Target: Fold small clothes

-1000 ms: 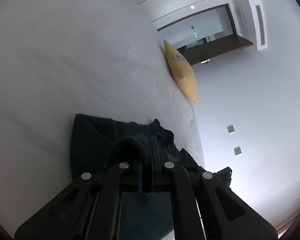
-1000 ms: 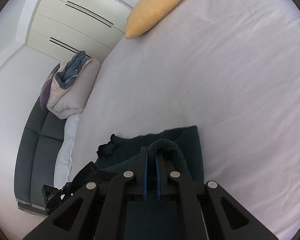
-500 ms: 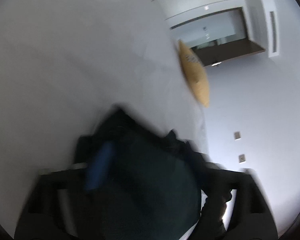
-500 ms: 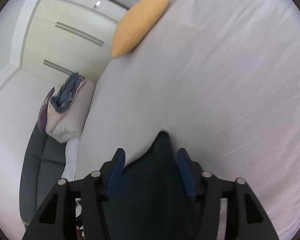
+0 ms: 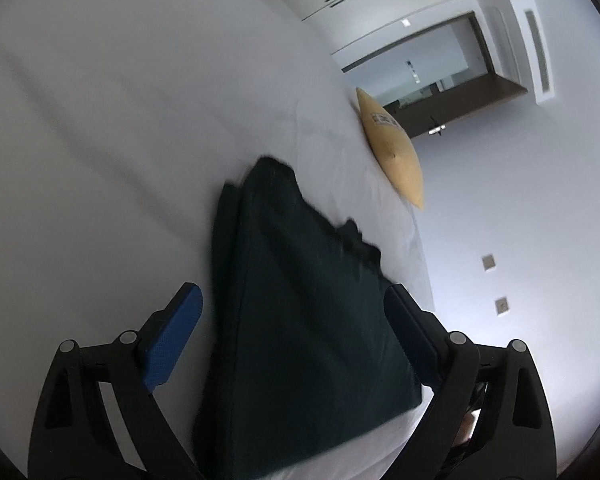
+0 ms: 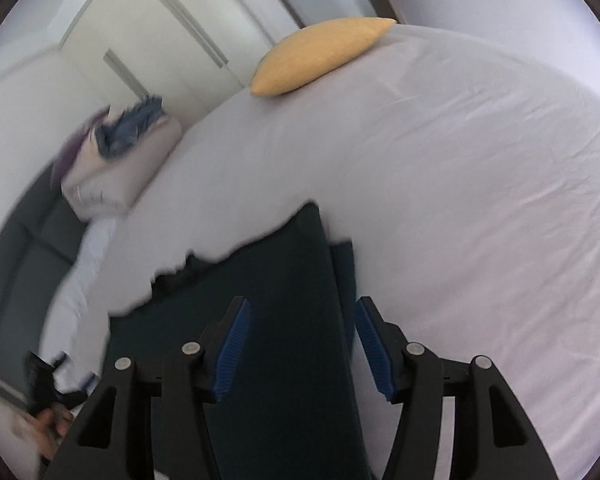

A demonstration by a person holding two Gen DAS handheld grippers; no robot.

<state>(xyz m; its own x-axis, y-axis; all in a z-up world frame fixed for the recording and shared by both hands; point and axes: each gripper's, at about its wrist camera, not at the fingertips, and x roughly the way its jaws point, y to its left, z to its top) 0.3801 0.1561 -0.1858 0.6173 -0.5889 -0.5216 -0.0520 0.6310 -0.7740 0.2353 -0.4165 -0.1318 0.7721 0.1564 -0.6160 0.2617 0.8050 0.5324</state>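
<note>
A dark green garment (image 5: 292, 248) lies folded in layers on the white bed sheet (image 5: 120, 140), near the bed's edge. My left gripper (image 5: 294, 292) hovers over it, open wide, with a blue pad on either side of the cloth and neither pressing it. In the right wrist view the same garment (image 6: 284, 280) runs lengthwise under my right gripper (image 6: 302, 304). That gripper is open about halfway, and its pads stand clear of the fabric. Both views are slightly blurred.
A yellow pillow (image 6: 320, 52) rests at the far end of the bed (image 6: 460, 200). A folded pale duvet with blue clothes on top (image 6: 120, 152) sits on a dark grey sofa (image 6: 20, 260) beside the bed. A hand (image 6: 48, 424) shows at the lower left.
Both grippers were shut on a raised fold of the garment; both have let go and opened. The cloth now lies flat, folded over further up the bed, and both hands have drawn back.
</note>
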